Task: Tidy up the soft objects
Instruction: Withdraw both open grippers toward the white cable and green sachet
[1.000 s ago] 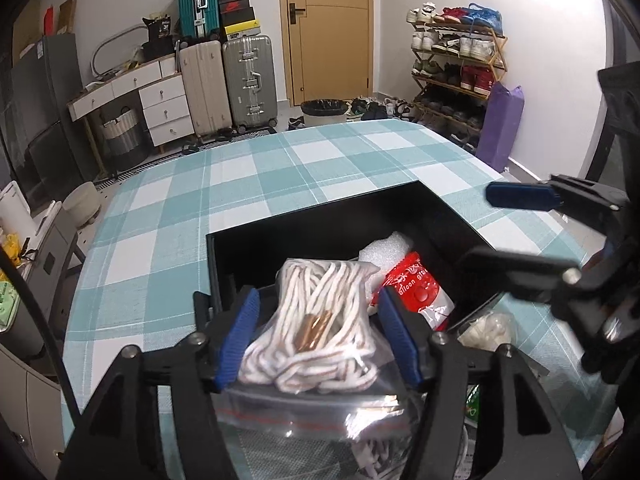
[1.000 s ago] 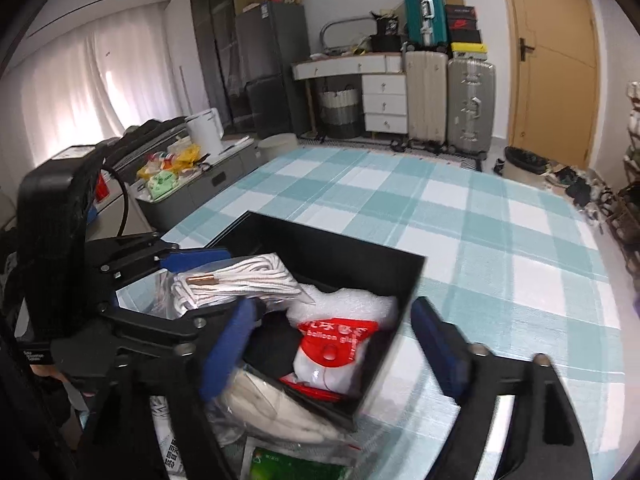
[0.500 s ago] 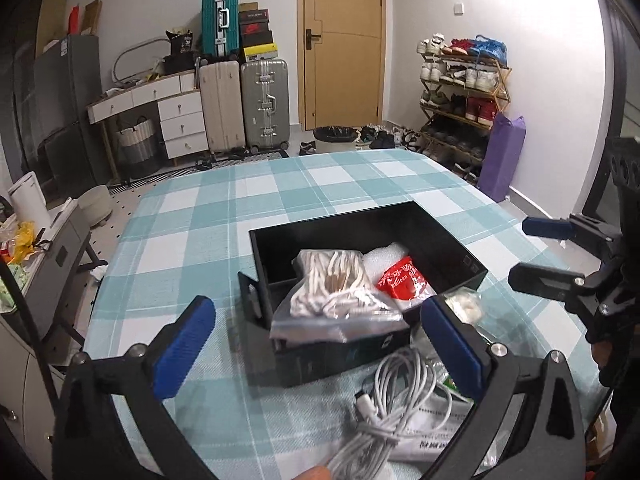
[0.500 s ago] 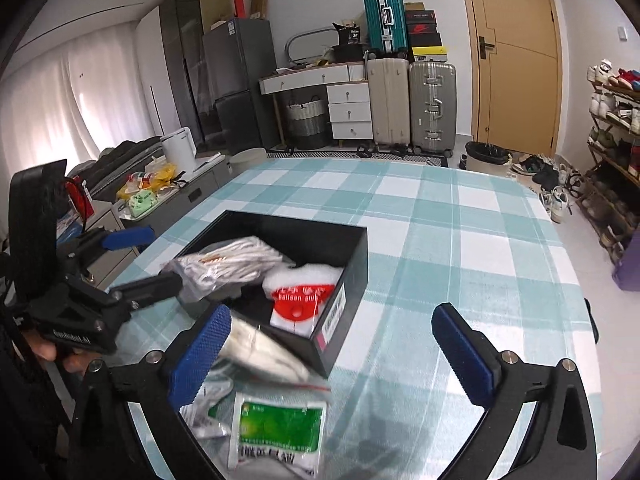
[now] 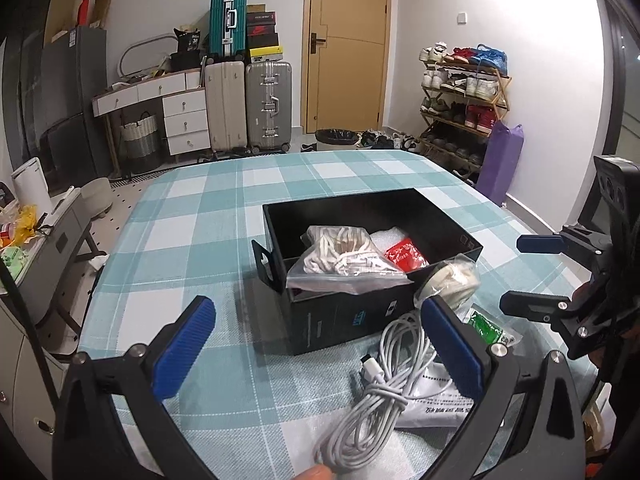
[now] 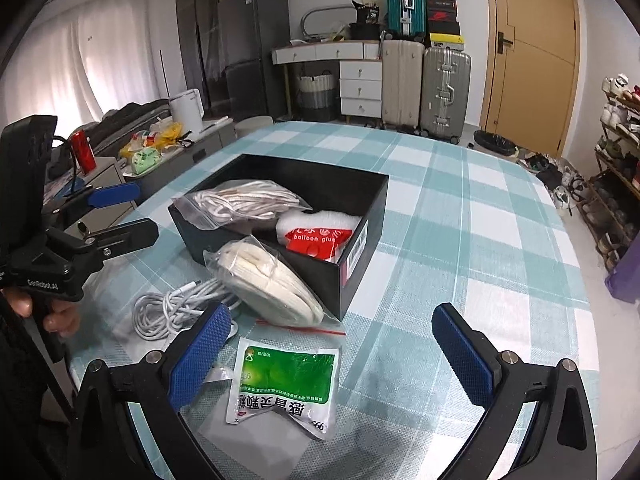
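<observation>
A black box (image 5: 440,216) (image 6: 360,248) stands on the checked table. In it lie a clear bag of white rope (image 5: 344,258) (image 6: 244,200) and a red and white balloon glue pack (image 5: 406,254) (image 6: 320,236). Outside, a bagged cream coil (image 6: 268,280) (image 5: 452,280) leans on the box's near wall, beside a white cable bundle (image 5: 384,396) (image 6: 176,312) and a green and white sachet (image 6: 286,388) (image 5: 488,326). My left gripper (image 5: 320,348) is open and empty, near the cable. My right gripper (image 6: 328,352) is open and empty, over the sachet.
The teal checked tablecloth (image 6: 460,216) covers a round table. Suitcases (image 5: 248,104), a drawer unit and a door stand at the back. A shoe rack (image 5: 460,108) stands at the right wall. A low cabinet with clutter (image 6: 152,148) is beside the table.
My left gripper let go of the rope bag in the box, opened wide and drew back toward the near edge. My right gripper also drew back from the box.
</observation>
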Motion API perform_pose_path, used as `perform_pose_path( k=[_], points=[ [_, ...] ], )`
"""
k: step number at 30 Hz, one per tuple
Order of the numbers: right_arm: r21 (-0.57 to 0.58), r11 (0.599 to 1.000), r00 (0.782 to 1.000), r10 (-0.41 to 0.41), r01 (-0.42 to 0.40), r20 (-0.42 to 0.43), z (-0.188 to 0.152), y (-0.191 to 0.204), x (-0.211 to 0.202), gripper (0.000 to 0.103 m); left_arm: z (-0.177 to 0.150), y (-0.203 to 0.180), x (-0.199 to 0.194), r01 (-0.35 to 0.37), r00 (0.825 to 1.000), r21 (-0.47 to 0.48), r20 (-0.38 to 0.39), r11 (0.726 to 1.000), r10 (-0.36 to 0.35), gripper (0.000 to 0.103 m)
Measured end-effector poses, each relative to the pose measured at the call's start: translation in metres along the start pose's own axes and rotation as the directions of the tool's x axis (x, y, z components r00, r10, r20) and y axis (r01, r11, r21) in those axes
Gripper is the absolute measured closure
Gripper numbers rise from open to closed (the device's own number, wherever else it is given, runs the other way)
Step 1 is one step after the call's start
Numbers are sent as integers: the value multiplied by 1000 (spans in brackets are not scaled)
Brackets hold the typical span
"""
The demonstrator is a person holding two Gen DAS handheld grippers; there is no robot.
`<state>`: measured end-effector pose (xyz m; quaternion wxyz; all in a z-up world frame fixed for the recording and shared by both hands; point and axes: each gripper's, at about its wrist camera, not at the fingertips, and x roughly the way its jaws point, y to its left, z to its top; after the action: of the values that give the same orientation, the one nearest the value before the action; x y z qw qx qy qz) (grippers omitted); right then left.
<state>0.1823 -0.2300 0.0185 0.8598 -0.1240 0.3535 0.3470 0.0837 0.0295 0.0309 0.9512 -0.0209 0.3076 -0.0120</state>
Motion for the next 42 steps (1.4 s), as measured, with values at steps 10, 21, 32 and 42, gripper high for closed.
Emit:
perform_pose_path(
  k=[10, 21, 32, 42],
  points=[
    [-27, 1000, 996, -15, 13, -85, -8, 1, 11, 1, -5, 0, 4, 38, 998, 29, -53, 999, -37, 0],
    [-90, 996, 985, 6, -21, -170, -18, 8, 21, 1, -13, -11, 8, 70, 991, 88, -118, 994, -60, 0],
    [-127, 989, 977, 44, -73, -211, -27, 18, 29, 1, -22, -17, 21, 109, 977, 92, -192, 990, -89, 0],
    [-122, 989, 975, 60, -88, -216, -28, 21, 30, 1, -28, -21, 28, 127, 967, 95, -232, 987, -102, 0]
  ],
)
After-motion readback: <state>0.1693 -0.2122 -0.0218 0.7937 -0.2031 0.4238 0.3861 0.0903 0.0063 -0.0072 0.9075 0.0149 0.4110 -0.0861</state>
